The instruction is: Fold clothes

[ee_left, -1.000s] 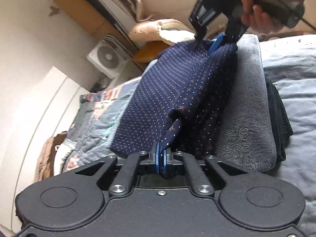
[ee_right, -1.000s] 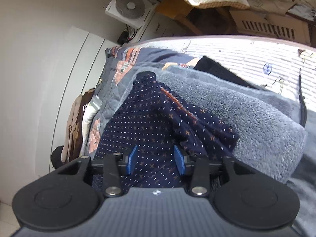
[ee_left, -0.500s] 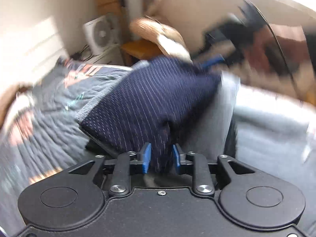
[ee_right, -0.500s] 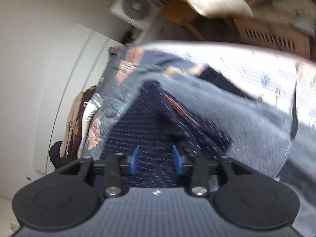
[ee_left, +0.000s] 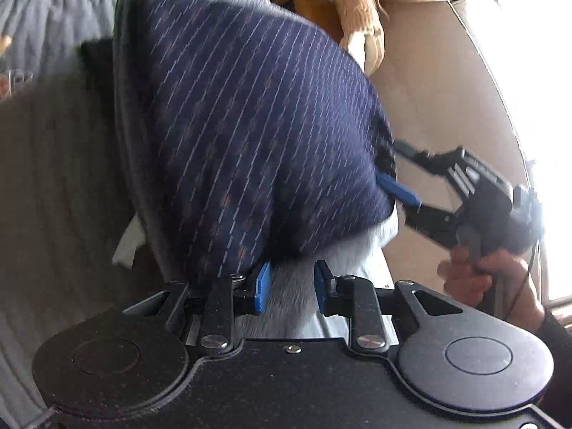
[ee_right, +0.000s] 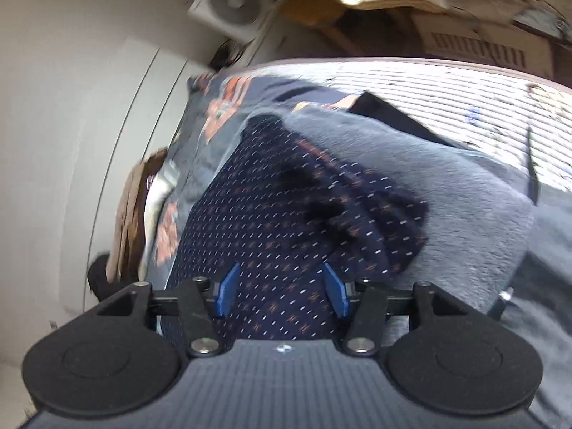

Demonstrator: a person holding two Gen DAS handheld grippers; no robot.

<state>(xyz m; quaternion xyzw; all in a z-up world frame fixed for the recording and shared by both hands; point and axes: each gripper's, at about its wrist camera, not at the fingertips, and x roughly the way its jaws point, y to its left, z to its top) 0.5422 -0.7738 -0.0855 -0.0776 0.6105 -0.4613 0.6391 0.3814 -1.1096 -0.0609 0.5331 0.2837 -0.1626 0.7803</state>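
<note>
A navy garment (ee_left: 250, 136) with small white and orange marks lies folded on a grey fleece towel (ee_right: 464, 193) on the bed. My left gripper (ee_left: 292, 286) is open at the garment's near edge, with only pale grey fabric between its blue pads. In the left wrist view my right gripper (ee_left: 402, 169), held by a hand (ee_left: 475, 279), sits at the garment's right edge. In the right wrist view the right gripper (ee_right: 280, 293) hovers over the navy garment (ee_right: 268, 221). Its jaws are opening, and the cloth lies between the pads without being pinched.
A patterned quilt (ee_right: 218, 107) covers the bed's far left, and a striped sheet (ee_right: 429, 85) lies behind the towel. A black garment (ee_right: 386, 111) pokes out under the towel. A white fan unit (ee_right: 234, 0) stands by the wall and a woven basket (ee_left: 354, 3) near the bright window.
My left gripper let go of the navy fold, opened, rolled and swung round to the garment's other side. The right gripper's jaws widened and stayed over the garment.
</note>
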